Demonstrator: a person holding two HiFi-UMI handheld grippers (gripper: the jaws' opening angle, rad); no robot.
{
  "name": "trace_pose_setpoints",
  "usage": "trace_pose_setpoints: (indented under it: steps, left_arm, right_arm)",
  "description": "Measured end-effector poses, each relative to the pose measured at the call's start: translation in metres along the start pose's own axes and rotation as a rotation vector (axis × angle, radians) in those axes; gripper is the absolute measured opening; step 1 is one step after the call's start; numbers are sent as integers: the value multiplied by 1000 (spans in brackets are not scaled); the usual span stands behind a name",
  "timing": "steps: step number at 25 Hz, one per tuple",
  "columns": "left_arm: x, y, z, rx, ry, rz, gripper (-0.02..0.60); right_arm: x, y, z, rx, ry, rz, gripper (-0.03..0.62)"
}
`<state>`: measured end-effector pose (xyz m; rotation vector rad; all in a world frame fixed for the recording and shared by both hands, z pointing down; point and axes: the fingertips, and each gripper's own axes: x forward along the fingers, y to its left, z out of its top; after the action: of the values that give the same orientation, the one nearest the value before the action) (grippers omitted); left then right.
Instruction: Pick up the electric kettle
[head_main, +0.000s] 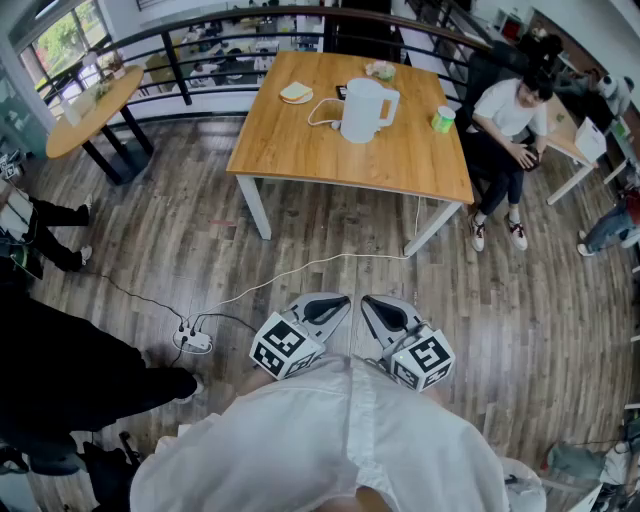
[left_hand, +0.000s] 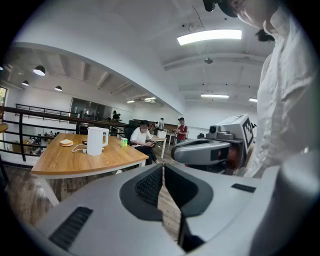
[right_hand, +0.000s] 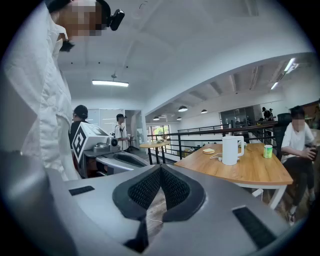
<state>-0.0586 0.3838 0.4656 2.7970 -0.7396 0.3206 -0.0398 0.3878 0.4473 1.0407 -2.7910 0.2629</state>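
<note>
A white electric kettle (head_main: 365, 109) stands upright on the wooden table (head_main: 300, 150) across the room, its handle to the right and a white cord beside it. The kettle (left_hand: 96, 140) shows small at the left of the left gripper view, and the kettle (right_hand: 230, 149) sits at the right of the right gripper view. My left gripper (head_main: 343, 298) and right gripper (head_main: 366, 299) are held close to my body, far from the table, side by side. Both are shut with nothing between the jaws.
On the table lie a plate with bread (head_main: 296, 93), a green cup (head_main: 442, 120) and a small dish (head_main: 380, 70). A person (head_main: 505, 130) sits at the table's right. A power strip (head_main: 193, 341) and white cable (head_main: 300, 268) lie on the wood floor. A round table (head_main: 95, 110) stands far left.
</note>
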Motion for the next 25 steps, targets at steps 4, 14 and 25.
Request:
trace_pose_setpoints:
  steps: [4, 14, 25]
  left_arm:
    - [-2, 2, 1, 0, 0, 2, 15]
    - [-5, 6, -1, -3, 3, 4, 15]
    - [-23, 40, -7, -31, 10, 53, 15]
  right_arm:
    - [3, 2, 2, -5, 2, 7, 12]
    - [6, 2, -1, -1, 12, 4, 12]
    - [29, 13, 6, 46, -53, 56, 15]
